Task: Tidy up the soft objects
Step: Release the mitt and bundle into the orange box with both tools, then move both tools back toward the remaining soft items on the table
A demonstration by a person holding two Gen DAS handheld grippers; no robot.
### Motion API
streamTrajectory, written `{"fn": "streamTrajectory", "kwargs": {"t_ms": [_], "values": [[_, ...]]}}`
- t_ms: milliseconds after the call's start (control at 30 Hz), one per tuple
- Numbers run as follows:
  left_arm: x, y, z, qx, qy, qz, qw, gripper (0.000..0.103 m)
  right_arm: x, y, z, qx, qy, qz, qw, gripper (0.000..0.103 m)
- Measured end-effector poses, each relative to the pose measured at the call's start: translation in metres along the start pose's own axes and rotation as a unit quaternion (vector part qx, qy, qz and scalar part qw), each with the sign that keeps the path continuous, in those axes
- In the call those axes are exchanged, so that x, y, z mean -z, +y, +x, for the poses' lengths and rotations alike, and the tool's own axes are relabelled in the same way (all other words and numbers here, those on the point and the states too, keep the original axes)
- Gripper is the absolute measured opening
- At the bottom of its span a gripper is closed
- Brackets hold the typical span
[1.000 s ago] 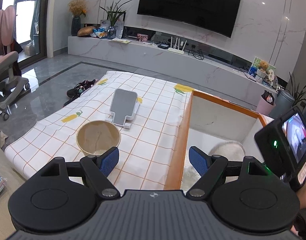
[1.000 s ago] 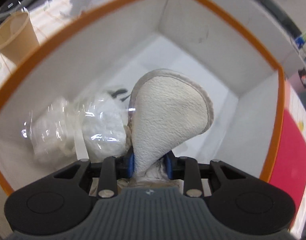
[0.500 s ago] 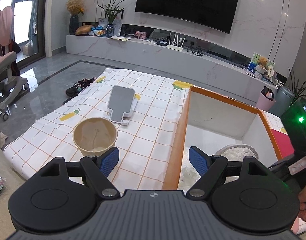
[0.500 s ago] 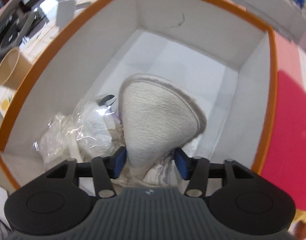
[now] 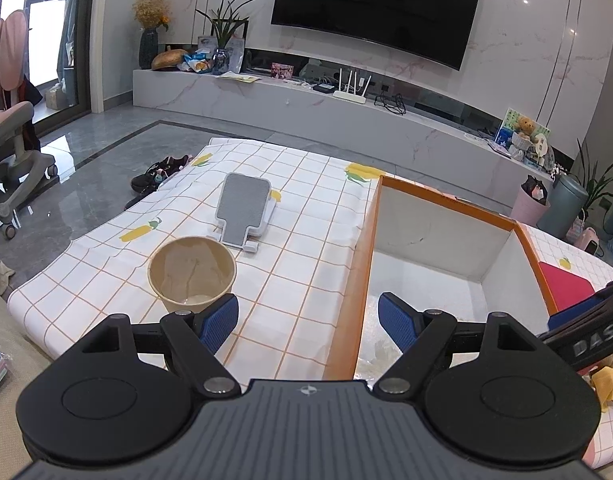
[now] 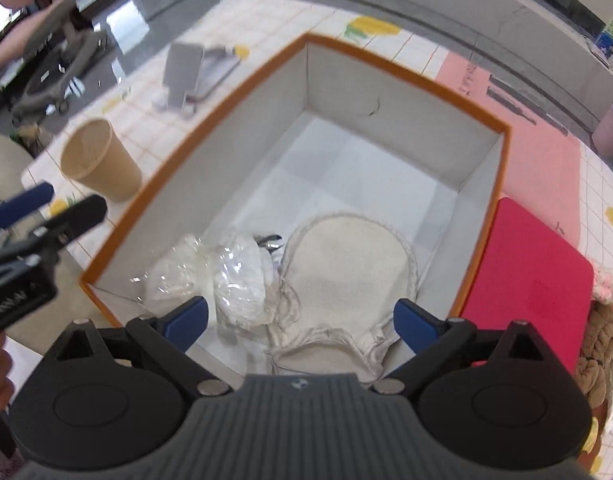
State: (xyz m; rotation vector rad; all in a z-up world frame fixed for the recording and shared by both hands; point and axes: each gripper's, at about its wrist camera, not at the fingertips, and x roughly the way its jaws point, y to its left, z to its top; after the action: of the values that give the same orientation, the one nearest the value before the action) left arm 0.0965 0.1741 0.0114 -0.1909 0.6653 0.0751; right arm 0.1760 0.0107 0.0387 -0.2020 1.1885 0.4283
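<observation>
1. The right gripper (image 6: 299,320) is held over the near end of the orange-rimmed box (image 6: 406,68), jaws spread wide, nothing grasped.
2. The cream soft pad (image 6: 346,268) is seen lying inside the box at its near end, touching a crinkly plastic-wrapped white bundle (image 6: 230,280).
3. The left gripper (image 5: 308,320) is released too, straddling the box's left wall.
4. On the worktop's left side a paper cup (image 5: 192,272) and grey phone stand (image 5: 242,208) are spotted.
5. A red mat (image 6: 530,292) beside the box is shown fully only by the right view; the pad is hidden from the left one.
</observation>
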Motion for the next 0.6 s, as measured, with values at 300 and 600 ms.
{"fn": "streamTrajectory", "kwargs": {"t_ms": [300,600], "values": [[-0.001,-0.005,-0.008,0.014,0.005,0.014,0.9998,0.093,0.011,-0.011,-0.008,-0.01,-0.024,0.022,0.999,0.097],[-0.005,-0.028,-0.036,0.023,0.001,0.04,0.9989,0.093,0.023,-0.018,-0.028,-0.026,-0.053,0.033,0.998,0.097]]}}
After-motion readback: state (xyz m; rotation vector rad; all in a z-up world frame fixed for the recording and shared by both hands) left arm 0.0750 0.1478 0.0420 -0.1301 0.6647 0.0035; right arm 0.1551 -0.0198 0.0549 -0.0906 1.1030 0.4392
